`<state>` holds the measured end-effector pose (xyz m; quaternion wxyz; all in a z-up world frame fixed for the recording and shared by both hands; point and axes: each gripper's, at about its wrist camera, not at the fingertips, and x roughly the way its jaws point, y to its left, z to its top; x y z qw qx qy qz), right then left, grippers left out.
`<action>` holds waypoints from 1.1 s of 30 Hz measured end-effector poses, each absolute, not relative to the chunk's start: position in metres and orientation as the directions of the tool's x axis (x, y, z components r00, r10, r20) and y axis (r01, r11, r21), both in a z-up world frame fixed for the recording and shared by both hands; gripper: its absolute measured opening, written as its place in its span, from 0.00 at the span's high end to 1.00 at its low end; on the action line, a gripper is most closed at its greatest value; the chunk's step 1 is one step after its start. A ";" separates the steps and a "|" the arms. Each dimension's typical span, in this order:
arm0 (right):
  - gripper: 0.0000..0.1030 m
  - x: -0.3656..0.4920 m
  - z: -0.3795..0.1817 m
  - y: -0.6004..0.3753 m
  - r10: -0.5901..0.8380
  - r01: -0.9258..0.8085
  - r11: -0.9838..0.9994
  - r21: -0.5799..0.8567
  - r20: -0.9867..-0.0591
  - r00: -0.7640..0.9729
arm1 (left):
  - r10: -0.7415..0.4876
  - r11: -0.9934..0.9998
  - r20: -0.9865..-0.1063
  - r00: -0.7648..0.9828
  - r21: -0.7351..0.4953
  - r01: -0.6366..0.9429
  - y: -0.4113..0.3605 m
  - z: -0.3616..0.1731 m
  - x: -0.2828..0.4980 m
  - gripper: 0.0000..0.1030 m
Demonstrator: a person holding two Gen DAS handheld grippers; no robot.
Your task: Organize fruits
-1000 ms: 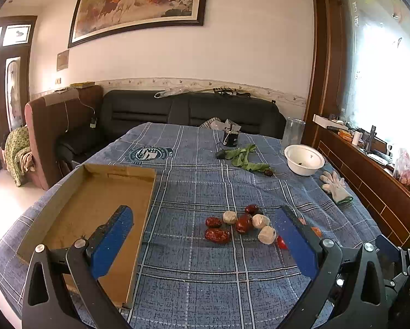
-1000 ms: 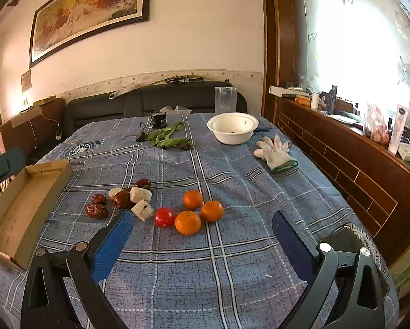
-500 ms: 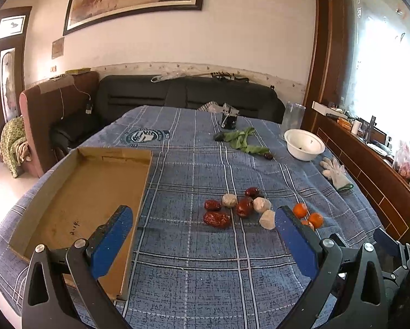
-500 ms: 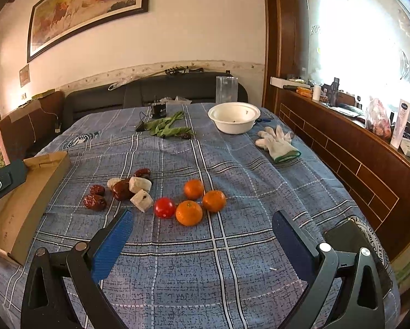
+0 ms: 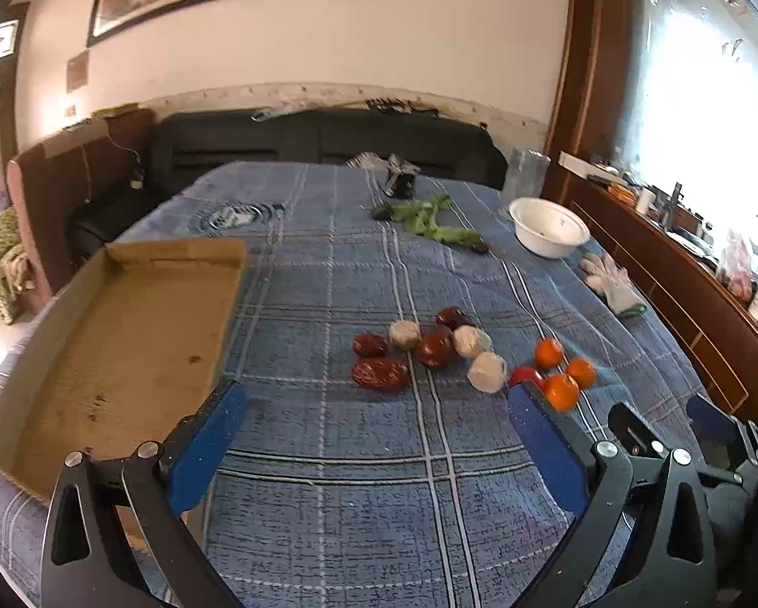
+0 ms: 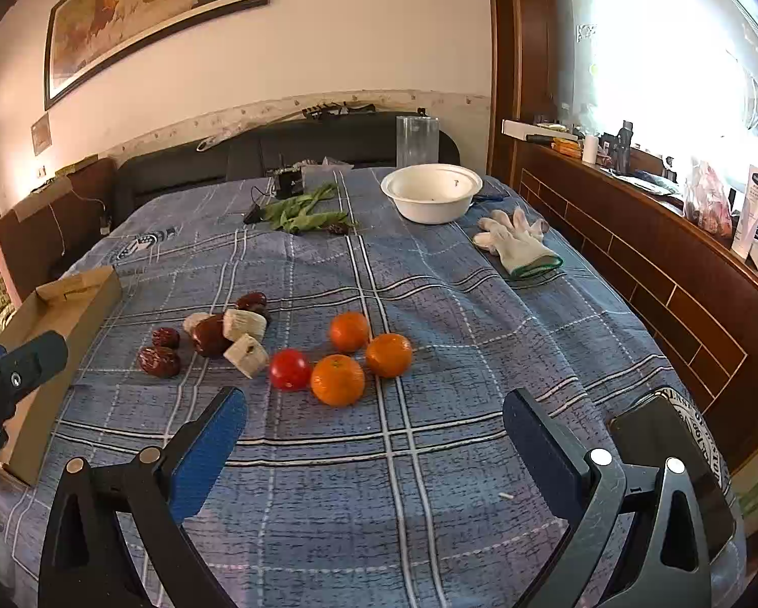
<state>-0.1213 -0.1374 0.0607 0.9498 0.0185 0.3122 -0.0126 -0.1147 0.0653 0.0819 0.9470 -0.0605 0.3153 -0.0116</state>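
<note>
Three oranges and a red tomato lie on the blue checked tablecloth, beside several dark red dates and pale cut chunks. In the left wrist view the dates, the chunks and the oranges lie ahead. An empty cardboard tray lies at the left; its side shows in the right wrist view. My left gripper is open and empty, short of the dates. My right gripper is open and empty, just short of the oranges.
A white bowl stands at the far right, white gloves near it, green leaves and a small black device farther back. A black sofa lies behind the table. A wooden ledge runs along the right.
Both grippers have risen and tipped down toward the table, so the fruit sits lower in view. Both stay open. No fruit has moved.
</note>
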 end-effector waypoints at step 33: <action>0.28 -0.033 0.019 -0.148 0.168 -0.128 0.985 0.113 -0.777 0.607 | -0.241 0.970 -0.784 0.573 -0.208 0.123 0.063 0.011 -0.004 0.48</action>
